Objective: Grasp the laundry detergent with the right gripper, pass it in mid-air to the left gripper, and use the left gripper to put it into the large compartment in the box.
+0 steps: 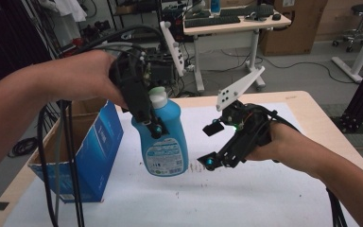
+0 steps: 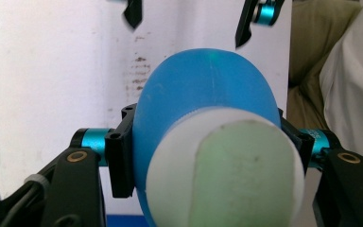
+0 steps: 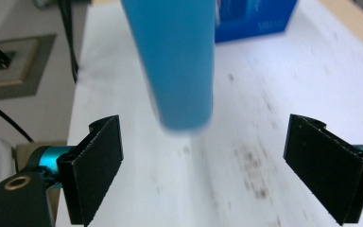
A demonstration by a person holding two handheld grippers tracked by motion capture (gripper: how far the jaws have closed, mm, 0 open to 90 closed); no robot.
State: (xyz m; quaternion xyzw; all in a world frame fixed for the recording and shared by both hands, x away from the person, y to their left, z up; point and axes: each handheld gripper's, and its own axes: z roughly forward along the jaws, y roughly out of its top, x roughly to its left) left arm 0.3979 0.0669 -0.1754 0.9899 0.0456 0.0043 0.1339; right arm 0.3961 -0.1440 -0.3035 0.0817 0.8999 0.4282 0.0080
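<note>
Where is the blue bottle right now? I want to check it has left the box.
In the high view the blue bottle hangs above the table, clamped in the left gripper, between the blue box and the open right gripper.

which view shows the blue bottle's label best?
High view: the blue bottle hangs tilted from the left tongs, its label facing the camera. Left gripper view looks down on its white cap and shoulder, no label. Right gripper view shows a blurred plain blue side.
</note>
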